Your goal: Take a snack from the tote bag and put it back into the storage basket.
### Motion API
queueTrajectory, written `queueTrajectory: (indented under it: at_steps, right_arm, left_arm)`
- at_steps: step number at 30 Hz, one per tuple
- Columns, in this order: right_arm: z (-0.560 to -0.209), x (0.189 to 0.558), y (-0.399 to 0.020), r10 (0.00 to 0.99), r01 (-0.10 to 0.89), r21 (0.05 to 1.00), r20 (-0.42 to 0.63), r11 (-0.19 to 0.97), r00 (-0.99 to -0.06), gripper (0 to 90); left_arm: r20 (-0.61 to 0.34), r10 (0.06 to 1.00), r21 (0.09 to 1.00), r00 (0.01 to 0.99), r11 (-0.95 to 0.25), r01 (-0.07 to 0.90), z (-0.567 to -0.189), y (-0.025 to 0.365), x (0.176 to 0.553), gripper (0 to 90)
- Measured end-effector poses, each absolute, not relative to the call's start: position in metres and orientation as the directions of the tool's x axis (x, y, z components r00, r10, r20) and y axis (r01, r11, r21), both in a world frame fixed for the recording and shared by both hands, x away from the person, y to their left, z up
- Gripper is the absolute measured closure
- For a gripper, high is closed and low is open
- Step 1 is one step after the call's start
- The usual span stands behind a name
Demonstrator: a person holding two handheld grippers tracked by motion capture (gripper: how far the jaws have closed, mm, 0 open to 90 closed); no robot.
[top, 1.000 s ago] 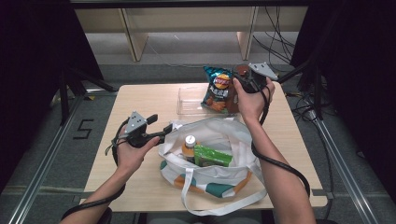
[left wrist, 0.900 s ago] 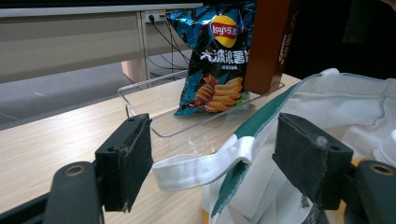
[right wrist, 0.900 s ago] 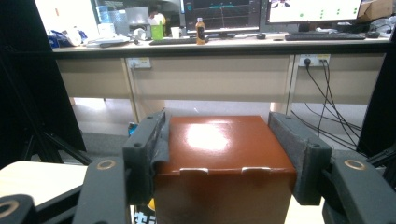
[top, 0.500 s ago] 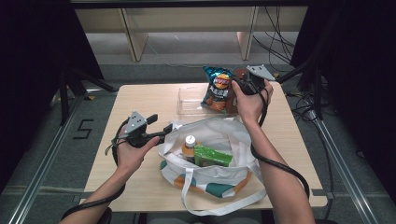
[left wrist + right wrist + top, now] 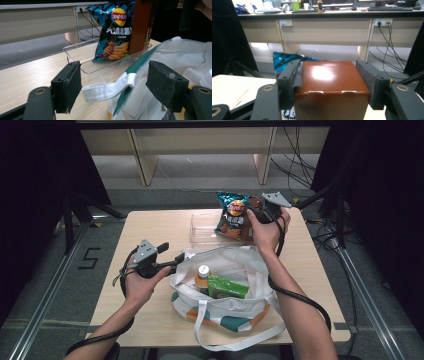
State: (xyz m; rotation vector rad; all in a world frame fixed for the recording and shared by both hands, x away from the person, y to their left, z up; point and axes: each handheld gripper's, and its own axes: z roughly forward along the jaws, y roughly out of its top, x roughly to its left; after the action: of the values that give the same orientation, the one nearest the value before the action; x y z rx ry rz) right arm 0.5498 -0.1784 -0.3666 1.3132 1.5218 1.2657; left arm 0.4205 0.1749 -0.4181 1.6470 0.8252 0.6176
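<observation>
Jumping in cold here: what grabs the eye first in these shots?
The white tote bag at the table's near middle, a bottle and green pack inside. Behind it, the right gripper is closed on a brown box in the clear tray, beside a chips bag.

The brown box (image 5: 140,25) was cut off by the left gripper view's top edge; the bottle's (image 5: 202,274) label stayed hidden inside the tote bag (image 5: 235,307).

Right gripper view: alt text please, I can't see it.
The right gripper has its jaws on both sides of a brown box. A blue chip bag sits behind it at left, with desks beyond.
</observation>
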Motion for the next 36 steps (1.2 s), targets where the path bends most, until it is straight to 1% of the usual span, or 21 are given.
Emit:
queueTrajectory:
  at_steps: [7, 8, 11, 16, 19, 20, 21, 23, 28, 32, 34, 36]
  right_arm:
    - [-0.375, 0.551, -0.176, 0.981, 0.262, 0.965, 0.072, -0.022, -0.18, 39.2]
    - [-0.376, 0.552, -0.177, 0.98, 0.256, 0.967, 0.051, -0.001, -0.191, 39.2]
    - [-0.376, 0.552, -0.177, 0.98, 0.262, 0.965, 0.066, -0.015, -0.188, 39.2]
    - [-0.379, 0.551, -0.177, 0.981, 0.265, 0.964, 0.048, 0.003, -0.188, 39.1]
    - [-0.382, 0.552, -0.178, 0.981, 0.277, 0.961, 0.048, 0.006, -0.19, 39.0]
    - [-0.383, 0.551, -0.177, 0.981, 0.305, 0.952, 0.072, -0.013, -0.182, 39.0]
    - [-0.387, 0.552, -0.177, 0.98, 0.32, 0.948, 0.066, -0.003, -0.188, 38.9]
    - [-0.39, 0.553, -0.178, 0.978, 0.302, 0.953, 0.06, 0.003, -0.198, 38.9]
    - [-0.388, 0.553, -0.178, 0.978, 0.315, 0.949, 0.056, 0.01, -0.201, 38.4]
    - [-0.389, 0.553, -0.178, 0.975, 0.338, 0.941, 0.09, -0.017, -0.202, 36.4]
    - [-0.39, 0.555, -0.179, 0.974, 0.358, 0.933, 0.103, -0.024, -0.203, 31.3]
    - [-0.389, 0.555, -0.179, 0.975, 0.348, 0.938, 0.085, -0.008, -0.207, 29.0]
  left_arm:
    - [-0.031, 0.787, 0.974, 0.616, -0.115, 0.197, -0.419, 0.175, 0.421, 26.8]
    - [-0.032, 0.787, 0.974, 0.616, -0.115, 0.197, -0.419, 0.175, 0.421, 26.9]
    - [-0.028, 0.787, 0.974, 0.617, -0.117, 0.193, -0.418, 0.175, 0.421, 26.9]
    - [-0.024, 0.786, 0.973, 0.618, -0.123, 0.194, -0.418, 0.175, 0.421, 26.9]
    - [-0.021, 0.785, 0.973, 0.619, -0.125, 0.192, -0.418, 0.175, 0.421, 26.9]
    - [-0.019, 0.785, 0.974, 0.619, -0.126, 0.19, -0.418, 0.175, 0.421, 26.9]
    - [-0.029, 0.787, 0.974, 0.616, -0.117, 0.195, -0.418, 0.175, 0.421, 26.9]
    - [-0.025, 0.787, 0.974, 0.616, -0.119, 0.192, -0.418, 0.175, 0.421, 26.9]
    - [-0.018, 0.785, 0.974, 0.619, -0.128, 0.19, -0.418, 0.175, 0.421, 26.9]
    - [-0.02, 0.786, 0.973, 0.618, -0.126, 0.192, -0.418, 0.175, 0.421, 26.9]
    - [-0.029, 0.788, 0.974, 0.616, -0.117, 0.196, -0.418, 0.175, 0.42, 26.9]
    - [-0.027, 0.788, 0.974, 0.615, -0.118, 0.194, -0.418, 0.175, 0.421, 26.9]
